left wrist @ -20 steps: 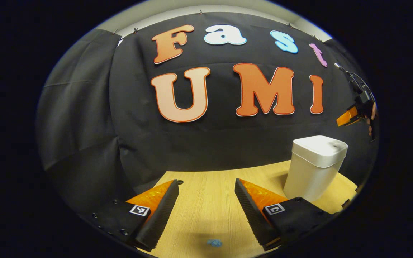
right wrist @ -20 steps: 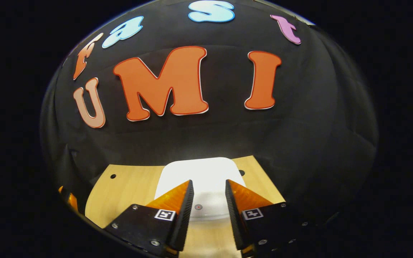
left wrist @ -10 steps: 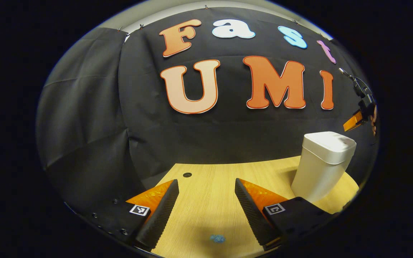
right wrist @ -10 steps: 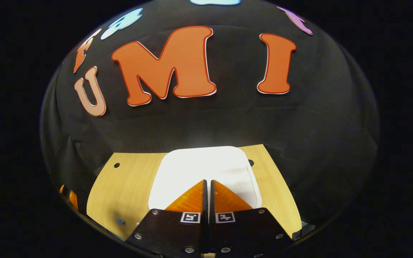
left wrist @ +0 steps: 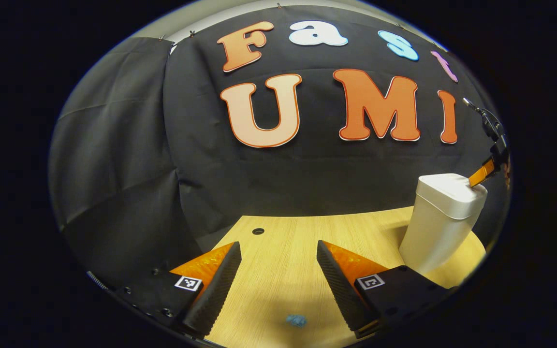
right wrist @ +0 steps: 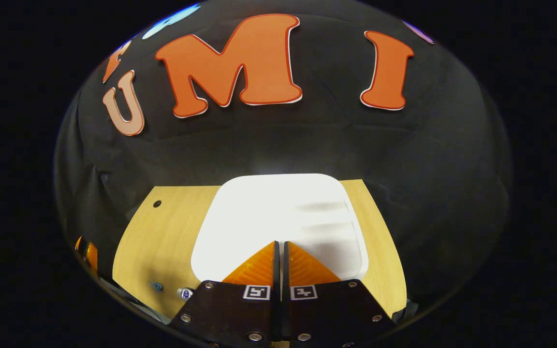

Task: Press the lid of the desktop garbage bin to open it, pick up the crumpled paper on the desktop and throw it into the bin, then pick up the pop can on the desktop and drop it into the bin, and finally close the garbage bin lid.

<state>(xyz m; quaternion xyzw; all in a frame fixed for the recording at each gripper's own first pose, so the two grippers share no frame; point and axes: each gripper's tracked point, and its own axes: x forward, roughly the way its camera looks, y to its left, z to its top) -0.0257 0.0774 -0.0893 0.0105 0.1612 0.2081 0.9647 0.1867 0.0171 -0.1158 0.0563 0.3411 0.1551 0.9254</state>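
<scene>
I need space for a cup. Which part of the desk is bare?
The light wooden desktop is bare between the small round hole and the white plastic bin. The right gripper crowds the bin's white lid.

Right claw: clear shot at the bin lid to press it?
Probably yes. The right claw is shut and sits directly over the white bin lid, with nothing between them. In the left gripper view its tip appears to meet the lid's far edge already. The left claw is open, well aside.
</scene>
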